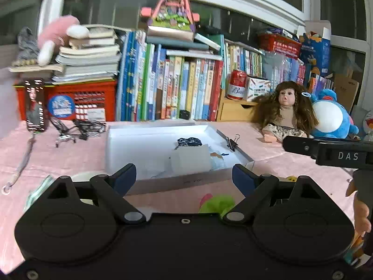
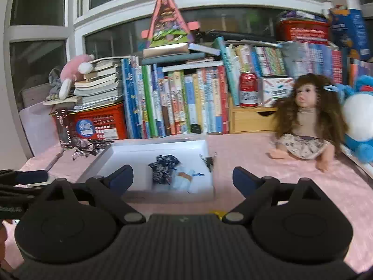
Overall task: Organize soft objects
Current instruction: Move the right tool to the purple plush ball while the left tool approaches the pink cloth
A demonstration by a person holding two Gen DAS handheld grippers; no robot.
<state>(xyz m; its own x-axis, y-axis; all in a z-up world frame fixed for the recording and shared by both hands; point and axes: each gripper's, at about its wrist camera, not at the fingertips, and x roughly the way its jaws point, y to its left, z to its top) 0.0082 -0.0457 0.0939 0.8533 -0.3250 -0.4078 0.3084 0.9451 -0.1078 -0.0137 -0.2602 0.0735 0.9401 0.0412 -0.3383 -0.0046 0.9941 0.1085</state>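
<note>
two handheld grippers face a cluttered pink-covered table (image 2: 244, 149) backed by a wall of children's books (image 1: 172, 86). the left gripper (image 1: 184, 178) has its jaws spread wide apart and holds nothing; the right gripper (image 2: 183, 177) is likewise spread wide and empty. both hang just in front of a shallow white box (image 2: 116, 161) lying open in the middle of the table.

inside the box, toward its right side, lie a dark patterned fabric piece (image 2: 163, 166) and a pale blue cloth item (image 2: 183, 182); in the left view a whitish folded cloth (image 1: 190, 161) sits in front of them. a black binder clip (image 1: 232, 142) grips the box's right rim.

judging from this, sorting looks partly done: a few soft pieces are already in the box. outside it are a green and pink soft item (image 1: 216, 204) on the table near the left gripper, a long-haired doll (image 2: 305, 121) sitting well to the right, a blue and white plush (image 1: 332, 116) beside her, and a pink plush (image 1: 58, 35) on a book stack (image 1: 88, 60) at the back left. whether all of these belong in the box cannot be told.
</note>
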